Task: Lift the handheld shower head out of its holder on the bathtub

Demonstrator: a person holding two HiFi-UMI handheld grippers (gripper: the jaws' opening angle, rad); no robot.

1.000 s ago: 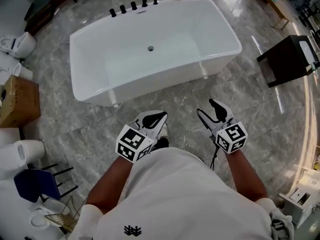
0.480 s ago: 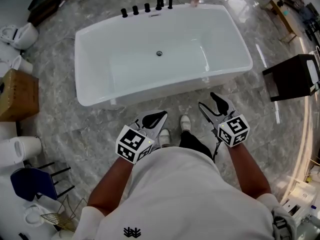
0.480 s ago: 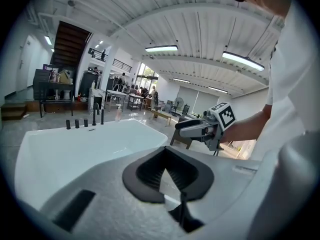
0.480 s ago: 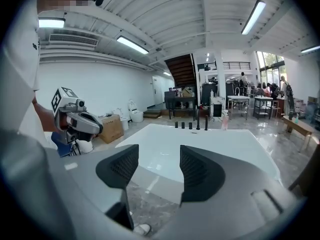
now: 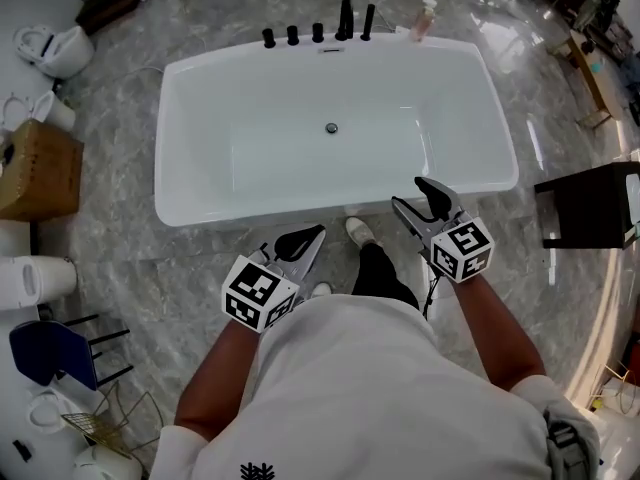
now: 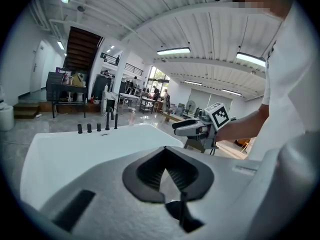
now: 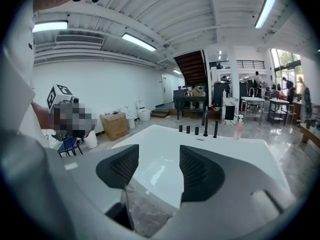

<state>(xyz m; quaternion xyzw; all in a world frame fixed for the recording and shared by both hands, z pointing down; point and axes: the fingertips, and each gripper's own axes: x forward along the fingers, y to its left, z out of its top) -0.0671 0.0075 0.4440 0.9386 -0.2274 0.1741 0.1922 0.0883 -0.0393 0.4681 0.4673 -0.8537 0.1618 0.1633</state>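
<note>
**Colleague:** Where is the handheld shower head (image 5: 369, 20) from where you sit?

**Me:** It's on the far rim of the bathtub (image 5: 250, 148), upright in its holder. I take it to be the straight black rod at the right end of the row of black fittings. The curved spout (image 5: 346, 16) is just beside it, and three knobs (image 5: 292, 35) stand to the left. Nothing of mine touches it.

**Colleague:** And the grippers?

**Me:** Both are low on the near side, well apart from the rod, with the whole tub between. The right gripper (image 5: 408, 194) has its jaws spread, and only the tub shows through the gap. It points across at the fittings, so I judge it the one readied for the reach. The left gripper (image 5: 310, 236) has its tips pinched together on nothing, so I read it as parked.

**Colleague:** Anything in the way?

**Me:** A pink bottle (image 5: 427, 18) stands on the rim to the right of the rod. I would come in from above to miss it.

**Colleague:** And the room?

**Me:** There's a glossy grey marble floor (image 5: 120, 258). A cardboard box (image 5: 35, 173) and a toilet (image 5: 50, 48) are on the left, and a dark side table (image 5: 590, 213) is on the right.
</note>
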